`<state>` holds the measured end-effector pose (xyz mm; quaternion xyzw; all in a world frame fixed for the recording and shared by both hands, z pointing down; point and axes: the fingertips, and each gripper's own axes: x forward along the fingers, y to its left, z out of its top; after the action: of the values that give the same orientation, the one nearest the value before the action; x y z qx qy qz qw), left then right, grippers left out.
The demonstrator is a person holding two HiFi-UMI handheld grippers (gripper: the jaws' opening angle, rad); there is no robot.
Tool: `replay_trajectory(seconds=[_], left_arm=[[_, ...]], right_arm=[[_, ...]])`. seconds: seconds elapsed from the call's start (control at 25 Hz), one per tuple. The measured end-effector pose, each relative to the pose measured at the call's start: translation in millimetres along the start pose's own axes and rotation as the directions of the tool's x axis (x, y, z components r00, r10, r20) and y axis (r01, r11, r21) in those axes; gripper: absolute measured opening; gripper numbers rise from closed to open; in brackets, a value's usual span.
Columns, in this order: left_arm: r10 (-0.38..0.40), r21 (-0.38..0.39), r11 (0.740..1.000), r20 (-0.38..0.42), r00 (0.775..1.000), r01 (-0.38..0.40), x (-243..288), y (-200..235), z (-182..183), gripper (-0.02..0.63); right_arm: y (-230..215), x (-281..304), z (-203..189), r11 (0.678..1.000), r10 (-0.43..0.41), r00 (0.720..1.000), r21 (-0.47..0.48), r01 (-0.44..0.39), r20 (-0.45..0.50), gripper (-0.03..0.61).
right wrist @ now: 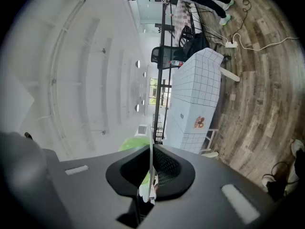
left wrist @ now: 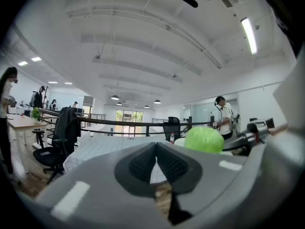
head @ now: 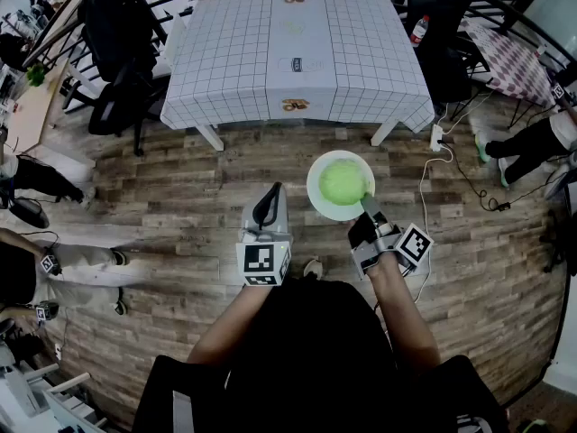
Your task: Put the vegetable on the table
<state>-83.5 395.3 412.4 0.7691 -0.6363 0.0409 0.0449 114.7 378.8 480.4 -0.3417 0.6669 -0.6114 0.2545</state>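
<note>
Jaws on right gripper [head: 368, 207]: clamped onto rim of plate [head: 315, 197], seen edge-on between the pads. On left gripper [head: 273, 192]: pressed together, holding nothing. Gripping by the rim, probably to carry plate level and stop vegetable [head: 343, 181] rolling off; spare gripper parked alongside, clear of it. Sitting mid-plate, up in the air over wood floor [head: 180, 179], short of table [head: 234, 52]. Round, pale bright green, smooth-looking.
</note>
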Motion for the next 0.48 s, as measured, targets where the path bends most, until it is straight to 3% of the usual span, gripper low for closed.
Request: replay_trajectory(seconds=[0.48], left_arm=[[0.046, 0.01, 0.999, -0.004, 0.999, -0.046, -8, -26, 2, 0.009]], right_arm=[[-1, -23, 16, 1.0, -0.009, 0.999, -0.006, 0.009, -0.037, 0.011]])
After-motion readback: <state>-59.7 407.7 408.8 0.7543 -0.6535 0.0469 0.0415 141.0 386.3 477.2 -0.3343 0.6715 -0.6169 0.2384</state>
